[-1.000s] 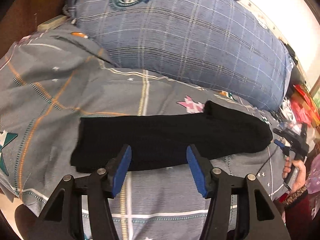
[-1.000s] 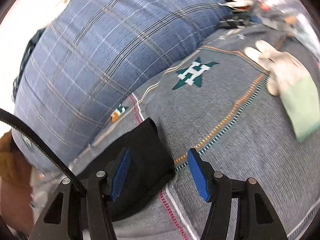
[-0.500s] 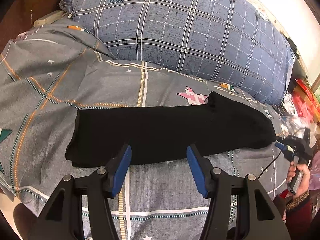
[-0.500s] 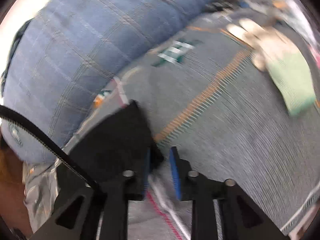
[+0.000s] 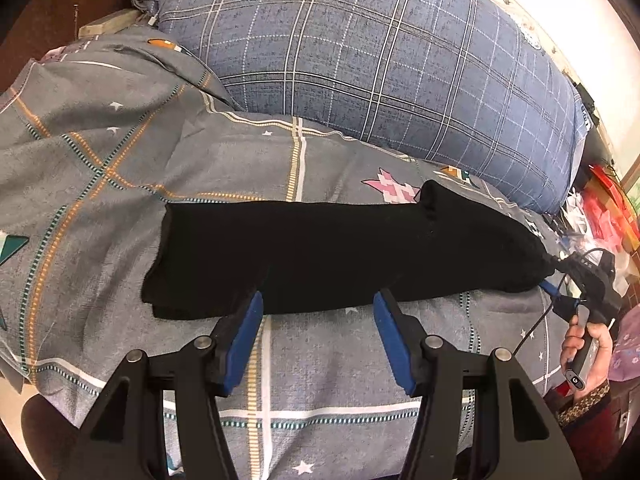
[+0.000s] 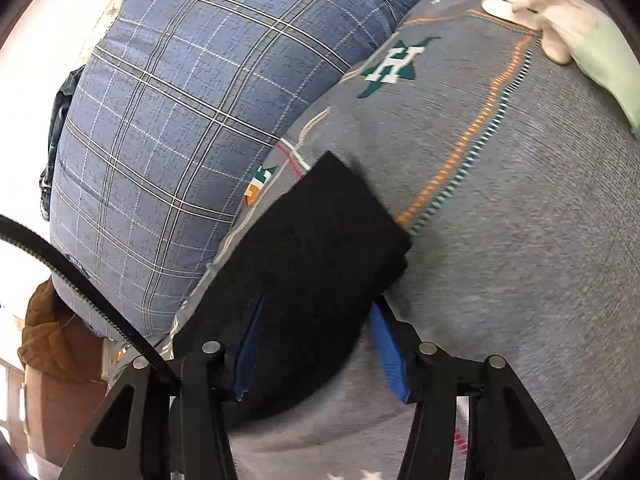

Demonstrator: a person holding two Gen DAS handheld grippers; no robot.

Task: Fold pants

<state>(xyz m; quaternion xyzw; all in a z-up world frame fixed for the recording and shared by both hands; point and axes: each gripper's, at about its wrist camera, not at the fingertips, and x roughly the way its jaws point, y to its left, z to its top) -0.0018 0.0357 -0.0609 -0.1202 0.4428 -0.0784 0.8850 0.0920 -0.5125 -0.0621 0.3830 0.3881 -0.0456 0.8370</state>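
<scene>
The black pants [image 5: 340, 256] lie folded in a long strip across the grey patterned bedsheet [image 5: 120, 160]. My left gripper [image 5: 318, 316] is open and empty, hovering at the near edge of the strip's middle. In the left wrist view my right gripper [image 5: 560, 296] sits at the strip's right end, held by a hand. In the right wrist view my right gripper [image 6: 316, 316] is open, with the end of the pants [image 6: 312, 248] lying between its blue pads [image 6: 386, 344].
A big blue plaid pillow [image 5: 380, 60] lies along the far side of the bed. A white and green glove [image 6: 568, 36] rests on the sheet far right. Red and white clutter [image 5: 604, 216] sits beyond the bed's right end.
My right gripper was open, closed nearly shut at the pants' end half a second ago, and stands open again around the cloth. The left gripper has risen slightly.
</scene>
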